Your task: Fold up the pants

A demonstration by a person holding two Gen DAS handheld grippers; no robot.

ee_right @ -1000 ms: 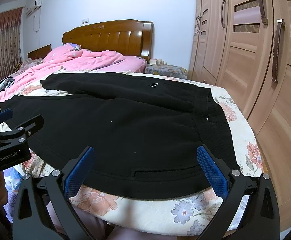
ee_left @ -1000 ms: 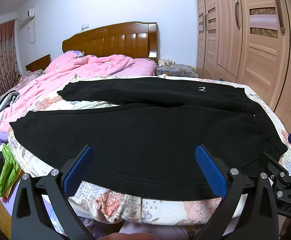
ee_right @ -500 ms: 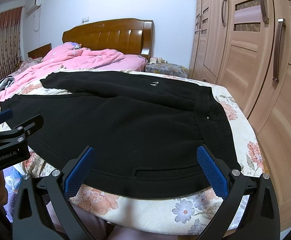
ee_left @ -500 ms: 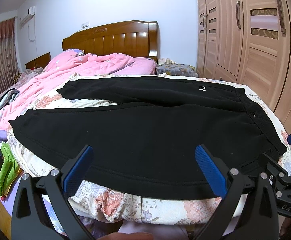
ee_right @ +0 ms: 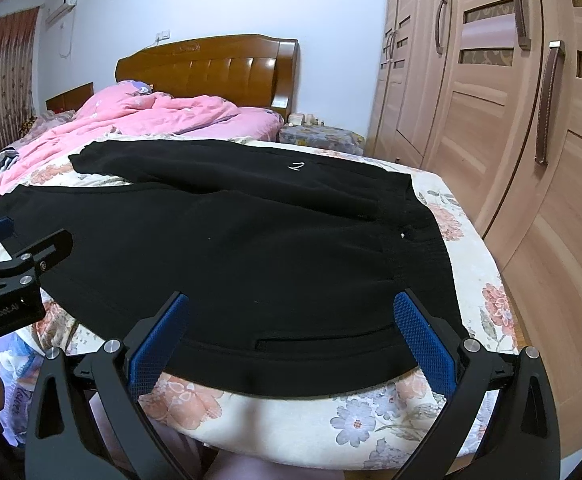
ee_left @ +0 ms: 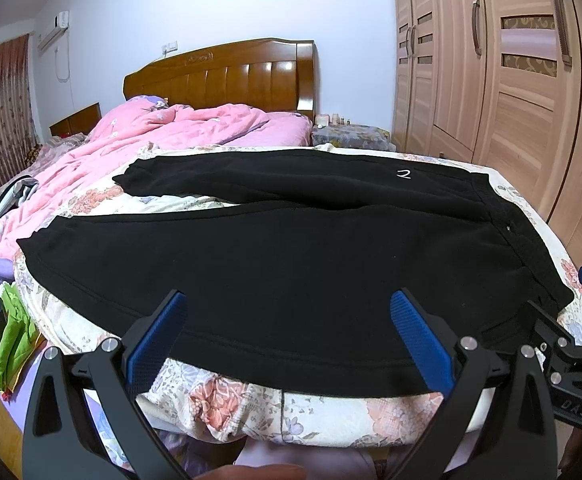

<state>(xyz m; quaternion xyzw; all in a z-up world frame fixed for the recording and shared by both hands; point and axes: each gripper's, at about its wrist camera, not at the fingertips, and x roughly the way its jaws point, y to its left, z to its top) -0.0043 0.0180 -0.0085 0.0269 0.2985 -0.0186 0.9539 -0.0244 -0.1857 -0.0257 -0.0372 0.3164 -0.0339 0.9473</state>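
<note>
- We hold the left gripper (ee_left: 287, 344) and right gripper (ee_right: 291, 344) wide-jawed, empty, before the unfolded black fleece pants (ee_left: 291, 264).
- We advise pinching the near edge at both ends.

The black pants (ee_left: 291, 264) lie flat on the flowered bed (ee_left: 227, 400), with the waistband at the right and both legs going left. The left gripper (ee_left: 287, 320) hangs over the near edge, its blue pads (ee_left: 419, 340) wide apart and empty. A pink quilt (ee_left: 163, 132) is behind.
</note>
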